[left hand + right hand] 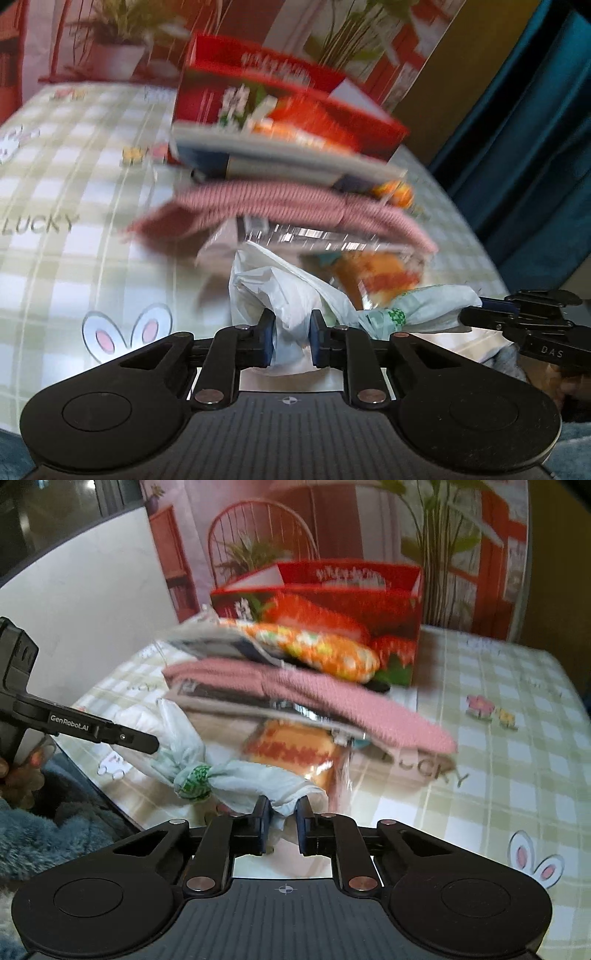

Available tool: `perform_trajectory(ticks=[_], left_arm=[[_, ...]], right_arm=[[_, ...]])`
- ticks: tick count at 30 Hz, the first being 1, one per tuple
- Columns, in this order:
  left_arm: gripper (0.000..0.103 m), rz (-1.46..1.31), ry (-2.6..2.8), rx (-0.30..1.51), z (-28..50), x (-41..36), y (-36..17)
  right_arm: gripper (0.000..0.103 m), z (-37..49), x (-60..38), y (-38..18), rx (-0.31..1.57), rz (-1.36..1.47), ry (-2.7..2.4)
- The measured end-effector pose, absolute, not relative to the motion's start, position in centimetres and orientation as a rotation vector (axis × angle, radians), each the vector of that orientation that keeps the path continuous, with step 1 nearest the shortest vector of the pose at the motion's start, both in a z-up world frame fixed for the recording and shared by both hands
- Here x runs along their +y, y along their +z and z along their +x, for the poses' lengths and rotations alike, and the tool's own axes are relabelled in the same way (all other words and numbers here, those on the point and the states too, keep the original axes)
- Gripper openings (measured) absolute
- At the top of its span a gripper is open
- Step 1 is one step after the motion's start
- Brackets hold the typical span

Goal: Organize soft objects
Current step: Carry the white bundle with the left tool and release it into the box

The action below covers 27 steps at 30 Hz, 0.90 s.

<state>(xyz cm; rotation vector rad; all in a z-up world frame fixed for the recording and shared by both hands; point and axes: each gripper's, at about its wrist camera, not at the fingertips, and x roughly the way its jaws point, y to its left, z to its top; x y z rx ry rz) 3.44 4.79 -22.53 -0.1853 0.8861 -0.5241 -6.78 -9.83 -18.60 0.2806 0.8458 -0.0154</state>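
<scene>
The white plastic bag (295, 295) is stretched between my two grippers, a twisted, knotted length of thin film with a green printed patch near its middle. I have the left gripper (292, 338) clamped on one bunched end and the right gripper (283, 821) clamped on the other; in each wrist view the film fills the narrow gap between the blue pads. In the right wrist view the knot sits between the two grippers, a little nearer the left one.

I judge the step in hand to be tidying this bag, either tightening the knot or folding it small, before it joins the other soft things. The next move, as I read it, calls for keeping even tension on both ends so the slippery film does not slide out of the pads, then bringing the ends together or carrying the bag toward the pile.

Just beyond the bag lies that pile (306, 694): a pink knitted cloth (280, 206), with what looks like a clear packet of something orange beneath it, though motion blur makes that hard to confirm. On top of the pink cloth rest a flat grey-and-blue item and an orange patterned cushion (325, 653). Behind the pile stands a red box (354, 594). All of it sits on a worktop (517, 738) covered with a green checked cloth, the bag hanging just above its near part.
</scene>
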Motion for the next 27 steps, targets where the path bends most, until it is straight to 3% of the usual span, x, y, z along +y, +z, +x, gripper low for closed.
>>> perform_trajectory(ticks=[12,27], left_arm=[[0.02,-0.165,-0.516,0.663,5.5,4.2,-14.7],[0.02,-0.06,-0.397,0.532,17.5,-0.3,-8.0]], right_arm=[[0.013,-4.9,-11.8,-12.1,0.677,0.214,-0.04],[0.013,8.2,-18.4,-8.2,0.568,0.12,-0.106]])
